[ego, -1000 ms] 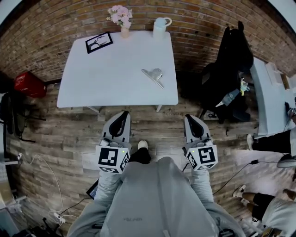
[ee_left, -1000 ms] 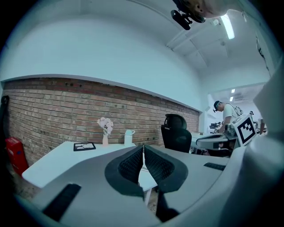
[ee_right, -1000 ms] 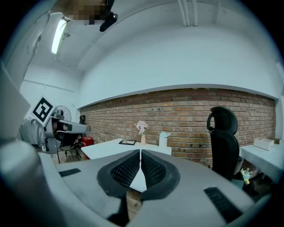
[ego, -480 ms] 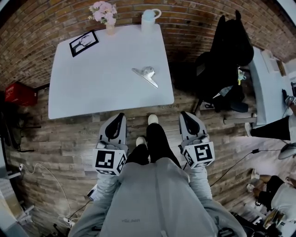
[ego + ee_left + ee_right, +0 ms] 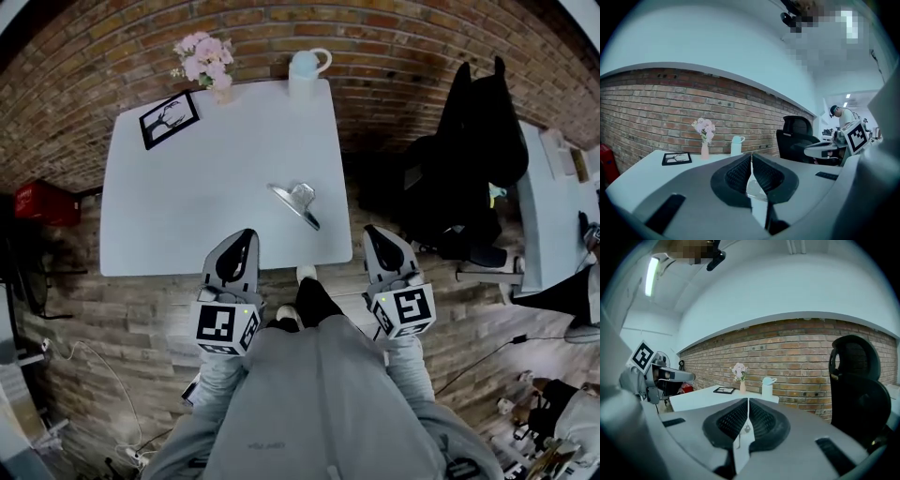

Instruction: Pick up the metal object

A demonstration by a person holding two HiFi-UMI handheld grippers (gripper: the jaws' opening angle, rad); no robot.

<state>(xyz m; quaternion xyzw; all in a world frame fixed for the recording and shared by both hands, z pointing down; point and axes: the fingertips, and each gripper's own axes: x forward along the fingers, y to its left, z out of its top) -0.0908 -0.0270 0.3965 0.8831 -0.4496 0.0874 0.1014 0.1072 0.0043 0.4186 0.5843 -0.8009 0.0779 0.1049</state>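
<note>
The metal object, a shiny clip-like piece with a long flat blade, lies on the white table near its front right corner. My left gripper is shut and empty, its tip over the table's near edge, a little short and left of the object. My right gripper is shut too and hovers just off the table's right front corner. In the left gripper view the closed jaws hide most of the object; a shiny bit shows below them. The right gripper view has its jaws closed, pointing past the table's corner.
A pink flower vase, a white lidded jug and a black picture frame stand along the table's far side by the brick wall. A black office chair stands right of the table. A red box sits on the floor, left.
The person has stepped up to the table. Both grippers have come forward together, the left tip from over the floor to the table's near edge. Jaws stay closed.
</note>
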